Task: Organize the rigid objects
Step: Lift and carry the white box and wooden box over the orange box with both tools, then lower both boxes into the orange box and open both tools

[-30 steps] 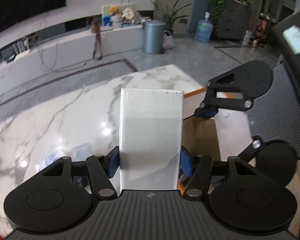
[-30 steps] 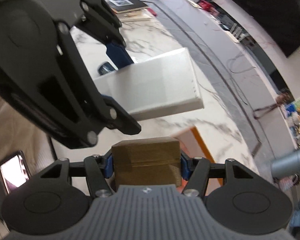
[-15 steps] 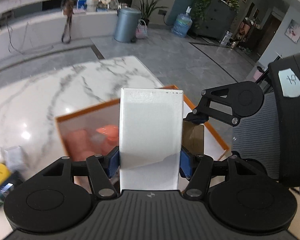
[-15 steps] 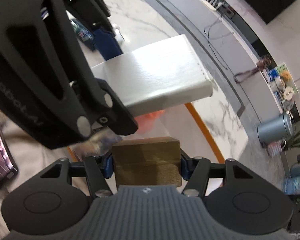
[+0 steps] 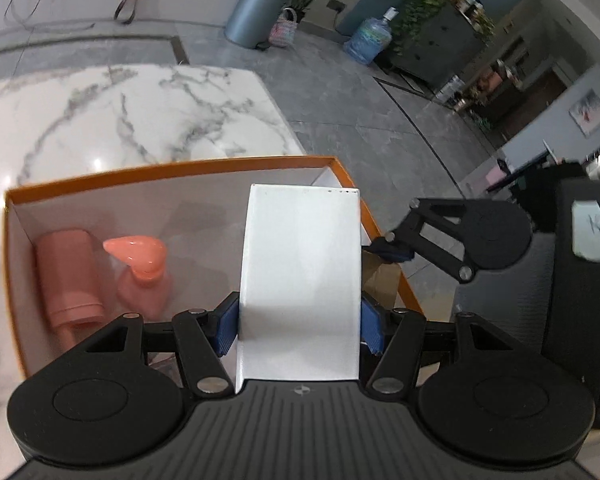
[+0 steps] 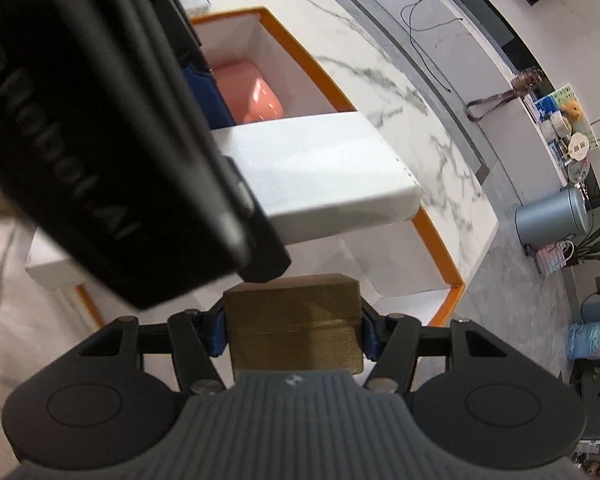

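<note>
Both loads are now arriving over the orange-rimmed box (image 5: 172,170).
The left gripper (image 5: 298,326) is clamping the white box (image 5: 300,280); the right gripper (image 6: 294,330) is clamping the brown block (image 6: 294,320); the box floor, a second ago off ahead, is lying beneath both.

Bottles (image 5: 100,276) in tray (image 5: 172,171), left side.

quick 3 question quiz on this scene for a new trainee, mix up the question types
1. True or false: the left gripper is shut on a white box.
2. What does the right gripper hold? A) brown block B) pink bottle C) phone
3. Fill in: two pink bottles lie inside the ___-rimmed box.

Key: 1 true. 2 A, the brown block. 3 orange.
</note>
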`<action>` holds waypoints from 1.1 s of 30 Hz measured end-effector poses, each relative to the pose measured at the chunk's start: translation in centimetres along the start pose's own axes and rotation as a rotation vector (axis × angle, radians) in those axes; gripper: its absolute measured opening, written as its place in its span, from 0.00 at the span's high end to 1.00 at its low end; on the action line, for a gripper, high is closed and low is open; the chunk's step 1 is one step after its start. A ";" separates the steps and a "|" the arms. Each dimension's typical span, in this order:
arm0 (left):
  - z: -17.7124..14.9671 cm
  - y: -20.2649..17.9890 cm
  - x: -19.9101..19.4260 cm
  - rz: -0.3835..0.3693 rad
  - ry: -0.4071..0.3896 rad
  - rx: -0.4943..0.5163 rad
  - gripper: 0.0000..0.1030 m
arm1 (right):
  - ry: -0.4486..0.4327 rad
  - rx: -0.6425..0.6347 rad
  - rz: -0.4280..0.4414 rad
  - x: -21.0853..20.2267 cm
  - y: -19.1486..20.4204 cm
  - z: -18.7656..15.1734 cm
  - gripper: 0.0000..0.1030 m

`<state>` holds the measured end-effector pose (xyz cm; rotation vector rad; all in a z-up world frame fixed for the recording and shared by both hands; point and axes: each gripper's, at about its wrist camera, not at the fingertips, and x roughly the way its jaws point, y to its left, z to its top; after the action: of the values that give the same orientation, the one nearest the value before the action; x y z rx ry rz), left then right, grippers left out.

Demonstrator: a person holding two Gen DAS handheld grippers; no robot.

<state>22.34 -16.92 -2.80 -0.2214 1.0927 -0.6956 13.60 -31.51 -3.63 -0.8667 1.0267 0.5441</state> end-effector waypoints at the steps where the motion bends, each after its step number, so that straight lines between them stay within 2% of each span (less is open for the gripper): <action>1: 0.1 0.2 0.4 -0.002 0.002 -0.016 0.33 | 0.002 0.003 0.003 0.3 -0.1 -0.1 0.42; 10: 0.3 1.9 4.3 0.025 0.052 -0.097 0.33 | 0.047 -0.061 0.052 2.8 0.3 0.3 0.42; 19: 0.0 2.8 6.3 0.049 0.105 -0.138 0.33 | 0.077 -0.046 0.096 4.3 0.1 0.6 0.42; 29: -0.3 2.4 7.0 0.088 0.147 -0.142 0.33 | 0.110 -0.016 0.103 5.3 -0.5 1.0 0.42; 33: -0.7 2.1 7.2 0.126 0.163 -0.118 0.31 | 0.114 -0.008 0.109 5.5 -1.0 1.2 0.42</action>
<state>24.62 -19.59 -9.47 -0.1977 1.2936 -0.5440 17.36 -31.06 -7.94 -0.8594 1.1816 0.5966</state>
